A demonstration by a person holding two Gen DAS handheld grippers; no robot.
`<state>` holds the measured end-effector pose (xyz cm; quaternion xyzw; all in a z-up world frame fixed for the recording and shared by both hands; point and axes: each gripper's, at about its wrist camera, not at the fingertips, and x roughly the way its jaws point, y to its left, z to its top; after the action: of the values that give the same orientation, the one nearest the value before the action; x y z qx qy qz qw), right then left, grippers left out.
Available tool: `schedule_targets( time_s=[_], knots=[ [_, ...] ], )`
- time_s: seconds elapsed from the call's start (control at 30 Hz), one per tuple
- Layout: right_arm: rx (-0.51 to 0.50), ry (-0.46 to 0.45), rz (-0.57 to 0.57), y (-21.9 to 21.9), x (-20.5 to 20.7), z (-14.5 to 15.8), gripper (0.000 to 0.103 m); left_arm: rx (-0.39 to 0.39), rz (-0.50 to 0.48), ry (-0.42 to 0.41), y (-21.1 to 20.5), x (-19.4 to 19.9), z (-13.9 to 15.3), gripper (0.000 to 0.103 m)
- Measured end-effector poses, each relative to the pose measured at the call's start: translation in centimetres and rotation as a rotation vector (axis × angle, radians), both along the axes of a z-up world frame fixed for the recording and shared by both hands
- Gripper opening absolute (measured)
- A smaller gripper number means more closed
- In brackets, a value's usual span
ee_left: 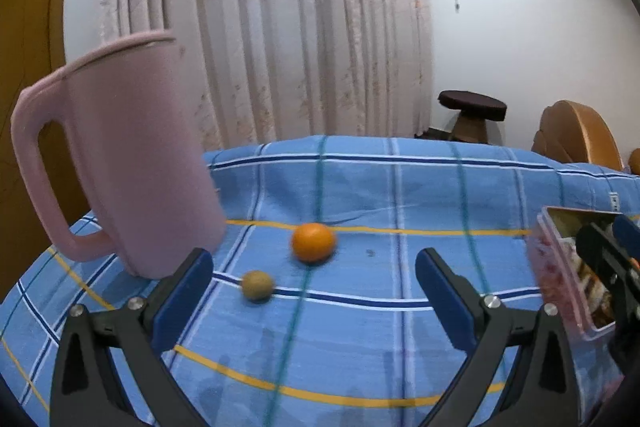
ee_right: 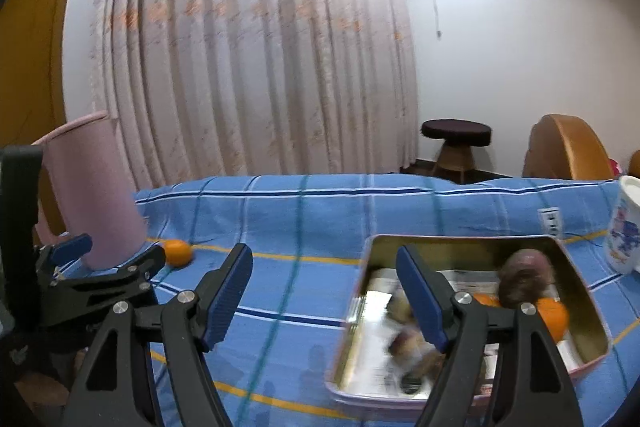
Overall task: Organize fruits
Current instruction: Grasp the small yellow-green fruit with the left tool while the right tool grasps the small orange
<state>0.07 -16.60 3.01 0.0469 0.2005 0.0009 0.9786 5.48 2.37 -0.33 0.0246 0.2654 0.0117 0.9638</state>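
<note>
An orange (ee_left: pixel 313 242) and a small brown-green kiwi (ee_left: pixel 258 285) lie on the blue checked cloth, just ahead of my open, empty left gripper (ee_left: pixel 314 301). My right gripper (ee_right: pixel 324 291) is open and empty, hovering over the left edge of a gold metal tin (ee_right: pixel 460 241). The tin holds oranges (ee_right: pixel 554 315), a dark purplish fruit (ee_right: pixel 524 277) and other blurred fruit. The tin (ee_left: pixel 560 259) shows at the right edge of the left wrist view, with the right gripper beside it. The orange (ee_right: pixel 178 253) and the left gripper (ee_right: pixel 116 259) show in the right wrist view.
A tall pink pitcher (ee_left: pixel 132 155) stands at the table's left, close to my left finger. A white printed cup (ee_right: pixel 624 227) stands right of the tin. A power strip (ee_right: pixel 550 219) lies behind the tin. A curtain, stool and chair are beyond the table.
</note>
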Motion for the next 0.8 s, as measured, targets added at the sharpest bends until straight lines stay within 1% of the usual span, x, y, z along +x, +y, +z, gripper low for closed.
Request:
schedule_targets(
  time_s=[0.1, 0.17, 0.23, 0.3, 0.37, 0.5, 0.57, 0.63, 0.67, 0.73, 0.8],
  knots=[
    [0.01, 0.037, 0.023, 1.5, 1.0, -0.3, 0.076, 0.011, 0.015, 0.041, 2.1, 0.8, -0.4, 0.103],
    [0.023, 0.053, 0.041, 2.3, 1.6, -0.5, 0.076, -0.002, 0.013, 0.075, 3.7, 1.4, -0.9, 0.103],
    [0.032, 0.064, 0.056, 3.1, 2.3, -0.6, 0.076, -0.035, 0.008, 0.12, 5.3, 2.1, -1.6, 0.103],
    [0.027, 0.087, 0.075, 4.3, 3.2, -0.7, 0.076, -0.052, 0.004, 0.145, 6.3, 2.4, -2.1, 0.103],
    [0.011, 0.103, 0.075, 5.3, 4.1, -0.9, 0.076, -0.042, 0.015, 0.175, 6.9, 2.9, -2.6, 0.103],
    [0.025, 0.121, 0.086, 6.5, 5.6, -1.1, 0.076, -0.088, -0.008, 0.208, 7.9, 3.3, -3.1, 0.102],
    [0.037, 0.129, 0.094, 6.7, 6.0, -1.1, 0.076, -0.079, -0.026, 0.23, 7.6, 3.7, -3.4, 0.1],
    [0.054, 0.137, 0.104, 6.6, 6.1, -1.2, 0.076, -0.052, -0.042, 0.239, 7.0, 4.2, -3.4, 0.097],
    [0.064, 0.143, 0.108, 6.4, 6.1, -1.2, 0.076, -0.026, -0.049, 0.24, 6.5, 4.5, -3.5, 0.095],
    [0.083, 0.15, 0.111, 6.2, 6.2, -1.3, 0.076, 0.017, -0.047, 0.248, 5.8, 5.3, -3.6, 0.086],
    [0.097, 0.16, 0.112, 5.8, 6.2, -1.4, 0.076, 0.022, -0.042, 0.267, 5.5, 6.1, -3.8, 0.081]
  ],
)
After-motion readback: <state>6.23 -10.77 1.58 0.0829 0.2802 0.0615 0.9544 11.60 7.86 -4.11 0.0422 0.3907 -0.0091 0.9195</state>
